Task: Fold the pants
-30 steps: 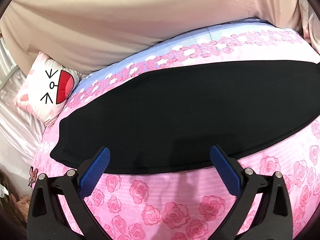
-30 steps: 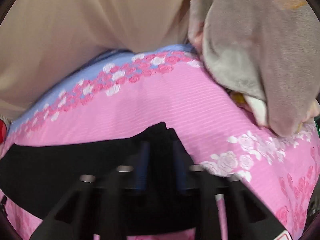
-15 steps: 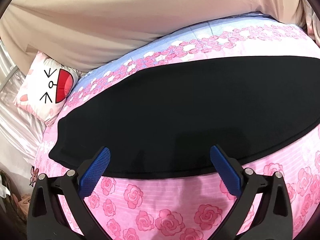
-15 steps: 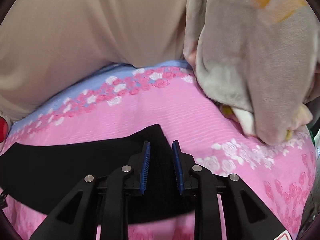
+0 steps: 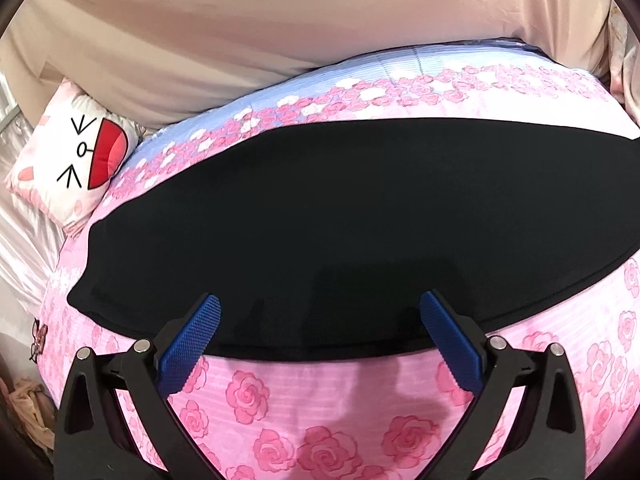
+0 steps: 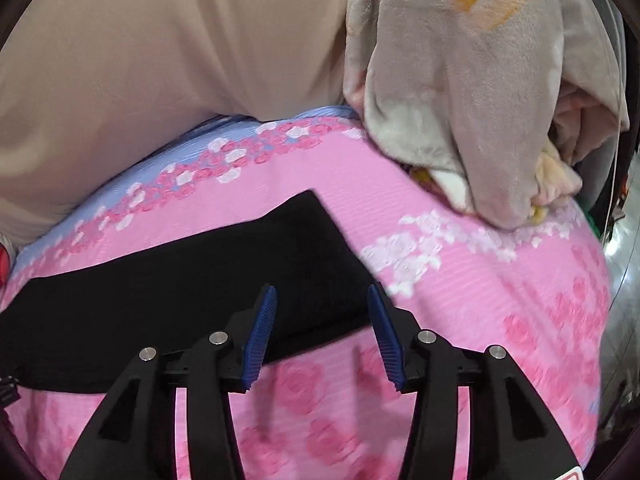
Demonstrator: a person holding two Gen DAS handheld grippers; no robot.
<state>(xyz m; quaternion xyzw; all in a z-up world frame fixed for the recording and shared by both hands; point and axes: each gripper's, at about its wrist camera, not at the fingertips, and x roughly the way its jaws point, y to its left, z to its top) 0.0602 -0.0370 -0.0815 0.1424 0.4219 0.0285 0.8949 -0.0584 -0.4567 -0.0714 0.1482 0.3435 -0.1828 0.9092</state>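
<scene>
The black pants lie flat as a long folded strip across the pink rose bedspread. My left gripper is open and empty, its blue pads just above the strip's near edge. In the right wrist view the right end of the pants lies flat with its corner toward the back. My right gripper is open and empty, hovering over the near right corner of the pants.
A cat-face cushion lies at the left of the bed. A beige curtain hangs behind. A grey plush blanket is piled at the back right on the bedspread.
My right gripper was shut on the end of the pants and has opened and let go; the end now lies flat. My left gripper has moved slightly forward over the pants' edge.
</scene>
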